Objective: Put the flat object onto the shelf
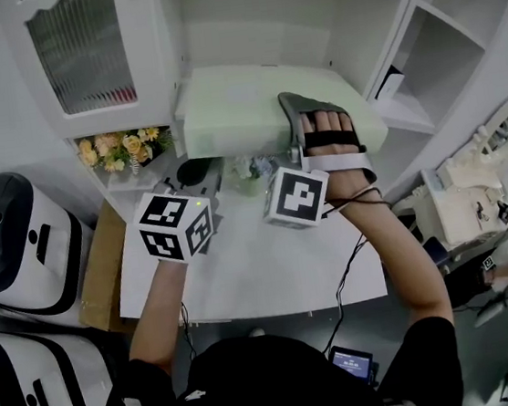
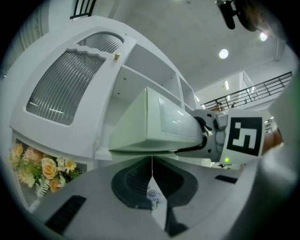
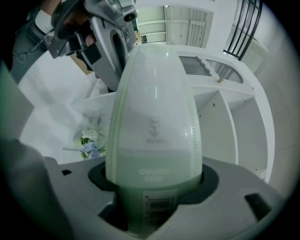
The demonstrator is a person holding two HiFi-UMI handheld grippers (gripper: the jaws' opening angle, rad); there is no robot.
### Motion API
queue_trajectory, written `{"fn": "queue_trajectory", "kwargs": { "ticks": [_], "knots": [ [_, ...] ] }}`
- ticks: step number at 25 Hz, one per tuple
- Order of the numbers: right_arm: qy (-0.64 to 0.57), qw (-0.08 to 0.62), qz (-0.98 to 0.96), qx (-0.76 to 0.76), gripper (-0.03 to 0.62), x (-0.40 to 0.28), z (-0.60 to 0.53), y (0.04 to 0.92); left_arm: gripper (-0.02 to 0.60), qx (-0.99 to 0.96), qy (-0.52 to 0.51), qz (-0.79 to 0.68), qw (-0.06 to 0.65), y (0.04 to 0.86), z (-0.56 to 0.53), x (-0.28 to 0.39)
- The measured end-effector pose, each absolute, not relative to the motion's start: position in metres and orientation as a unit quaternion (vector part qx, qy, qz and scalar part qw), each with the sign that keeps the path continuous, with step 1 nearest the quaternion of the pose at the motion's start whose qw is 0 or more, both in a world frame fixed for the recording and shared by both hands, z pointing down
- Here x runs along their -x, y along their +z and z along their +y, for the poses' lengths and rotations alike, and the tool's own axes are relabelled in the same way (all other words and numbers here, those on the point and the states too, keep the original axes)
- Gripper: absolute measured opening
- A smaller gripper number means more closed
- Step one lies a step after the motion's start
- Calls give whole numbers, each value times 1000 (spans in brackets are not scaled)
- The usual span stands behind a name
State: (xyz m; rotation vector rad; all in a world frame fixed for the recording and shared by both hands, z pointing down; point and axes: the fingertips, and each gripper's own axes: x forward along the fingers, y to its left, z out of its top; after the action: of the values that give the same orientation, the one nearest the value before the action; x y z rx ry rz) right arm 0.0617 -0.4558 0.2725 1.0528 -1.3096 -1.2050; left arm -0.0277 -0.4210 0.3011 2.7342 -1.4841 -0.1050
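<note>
A pale green flat file box (image 1: 251,106) is held level in front of the white shelf unit (image 1: 241,24), at the mouth of its open middle compartment. My right gripper (image 1: 318,125) is shut on the box's right end; in the right gripper view the box (image 3: 154,136) fills the space between the jaws (image 3: 154,185) and stretches away toward the shelf. My left gripper (image 1: 191,172) is just below the box's left front corner, its jaws shut with nothing between them (image 2: 151,176). From there the box (image 2: 154,126) shows overhead; whether it touches that gripper cannot be told.
Below the grippers is a white table (image 1: 253,271). A bunch of artificial flowers (image 1: 119,150) sits in a lower shelf nook at the left. A ribbed cabinet door (image 1: 79,53) is up left, two black-and-white appliances (image 1: 11,246) stand far left, and a cardboard box (image 1: 100,262) is beside the table.
</note>
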Motion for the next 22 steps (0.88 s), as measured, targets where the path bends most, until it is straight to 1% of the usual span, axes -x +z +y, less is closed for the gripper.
{"fn": "queue_trajectory", "kwargs": {
  "ticks": [5, 13, 17, 20, 22],
  "knots": [
    [-504, 495, -556, -437, 322, -55, -469, 271, 6, -872, -25, -488, 31, 319, -425, 34],
    [-481, 527, -551, -432, 345, -61, -486, 291, 6, -869, -23, -493, 34, 324, -425, 40],
    [-469, 539, -555, -426, 365, -63, -494, 303, 6, -868, -20, -494, 34, 325, -425, 40],
    [-461, 550, -554, -422, 396, -67, -503, 312, 6, -866, -19, -498, 36, 327, -425, 42],
    [-459, 547, -554, -428, 401, -68, -507, 311, 6, -865, -19, -501, 37, 328, -426, 44]
  ]
}}
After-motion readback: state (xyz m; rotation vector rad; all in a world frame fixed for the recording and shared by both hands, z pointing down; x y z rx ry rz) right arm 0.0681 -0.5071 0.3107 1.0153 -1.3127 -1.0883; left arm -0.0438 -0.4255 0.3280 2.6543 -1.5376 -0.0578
